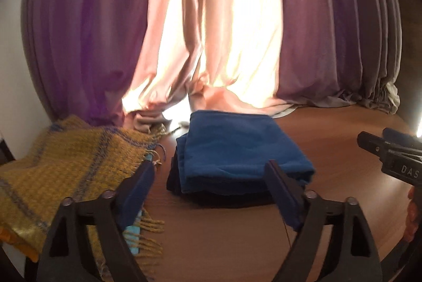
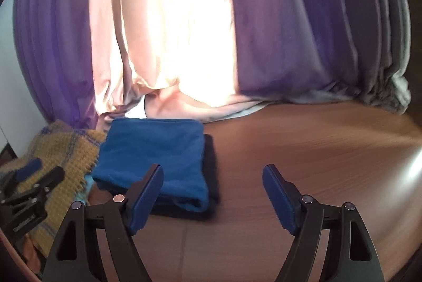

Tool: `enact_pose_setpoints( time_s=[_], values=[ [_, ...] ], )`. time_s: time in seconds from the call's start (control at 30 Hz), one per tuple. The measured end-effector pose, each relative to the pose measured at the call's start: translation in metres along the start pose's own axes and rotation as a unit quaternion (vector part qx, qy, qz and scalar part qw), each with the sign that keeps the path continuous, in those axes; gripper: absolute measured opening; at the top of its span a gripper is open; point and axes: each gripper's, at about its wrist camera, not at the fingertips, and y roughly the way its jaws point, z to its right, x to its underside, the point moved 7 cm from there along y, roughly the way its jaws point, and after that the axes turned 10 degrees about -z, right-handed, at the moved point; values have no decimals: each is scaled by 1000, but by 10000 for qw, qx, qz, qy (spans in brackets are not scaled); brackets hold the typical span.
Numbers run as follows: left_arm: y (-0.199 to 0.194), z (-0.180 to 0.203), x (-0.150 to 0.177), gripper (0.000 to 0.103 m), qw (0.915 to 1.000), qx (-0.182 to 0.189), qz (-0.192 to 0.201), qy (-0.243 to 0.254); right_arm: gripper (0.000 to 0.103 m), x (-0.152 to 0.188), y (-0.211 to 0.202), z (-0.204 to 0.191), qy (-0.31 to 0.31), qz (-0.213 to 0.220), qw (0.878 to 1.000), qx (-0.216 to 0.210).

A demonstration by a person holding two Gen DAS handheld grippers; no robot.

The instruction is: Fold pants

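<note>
The blue pants (image 1: 237,150) lie folded in a compact rectangle on the brown wooden table (image 1: 329,145), on top of a darker folded cloth (image 1: 174,181). My left gripper (image 1: 211,171) is open and empty, just in front of the stack. In the right wrist view the pants (image 2: 155,155) lie left of centre. My right gripper (image 2: 212,176) is open and empty, just in front of the stack's right edge. The right gripper (image 1: 390,152) shows at the right edge of the left view; the left gripper (image 2: 31,179) at the left edge of the right view.
A yellow woven scarf with blue stripes and fringe (image 1: 66,163) lies at the left, over something light blue (image 1: 132,234). Purple and pink curtains (image 1: 211,31) hang behind and pool on the table's far edge. Bare wood (image 2: 316,150) extends to the right.
</note>
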Motion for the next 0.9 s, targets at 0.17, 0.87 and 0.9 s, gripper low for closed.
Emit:
enact_pose_setpoints(
  time_s=[0.17,0.87,0.9],
  values=[
    [-46,29,21,99,9998,-4,166,-58,88,22,-46,22,-214,205,9994,196],
    [-163,103,101,100,9998,137,111,-120,90,120,-168,72,-441,155,9988,-120],
    [-166,103,104,100,9998,123,102,-138,90,122,-171,74,-445,159,9988,-124]
  ],
)
